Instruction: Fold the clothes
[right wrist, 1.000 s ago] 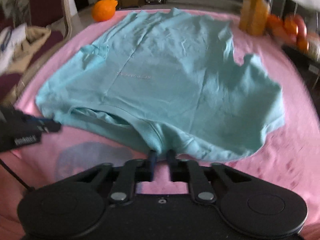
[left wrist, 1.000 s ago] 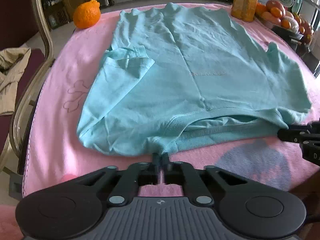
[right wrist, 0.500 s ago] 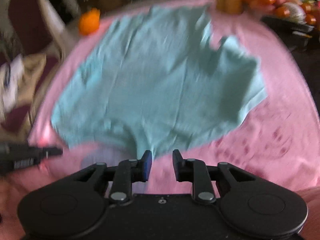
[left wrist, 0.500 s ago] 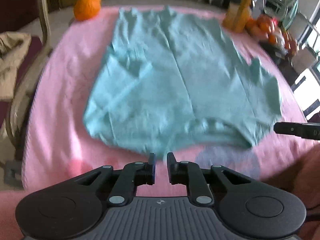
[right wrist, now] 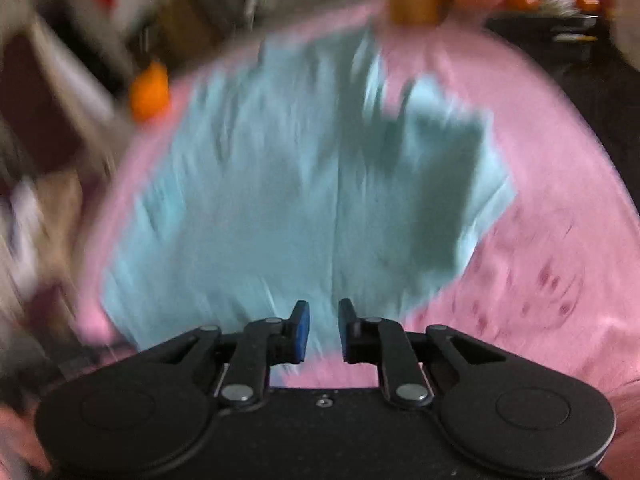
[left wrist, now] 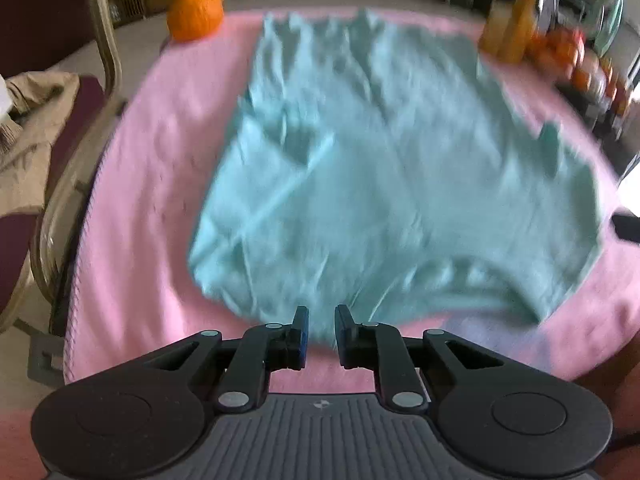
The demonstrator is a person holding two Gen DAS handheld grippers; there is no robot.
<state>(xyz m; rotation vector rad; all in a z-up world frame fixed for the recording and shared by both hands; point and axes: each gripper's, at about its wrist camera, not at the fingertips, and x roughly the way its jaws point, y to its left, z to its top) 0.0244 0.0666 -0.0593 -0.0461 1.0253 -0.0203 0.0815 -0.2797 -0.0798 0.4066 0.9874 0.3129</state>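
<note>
Where it lies spread, the teal T-shirt [left wrist: 392, 168] looks creased.

no legible text, label or number anywhere, both views blurred

Soft daylight, dim at the fisheye-bent edges; heavy motion blur across the right wrist view, milder in the left; teal shirt [right wrist: 304, 200] smeared, shadowed at right.

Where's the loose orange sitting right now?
Left wrist view: the orange sits at the far-left edge of the pink cloth, beyond the teal T-shirt.
</note>
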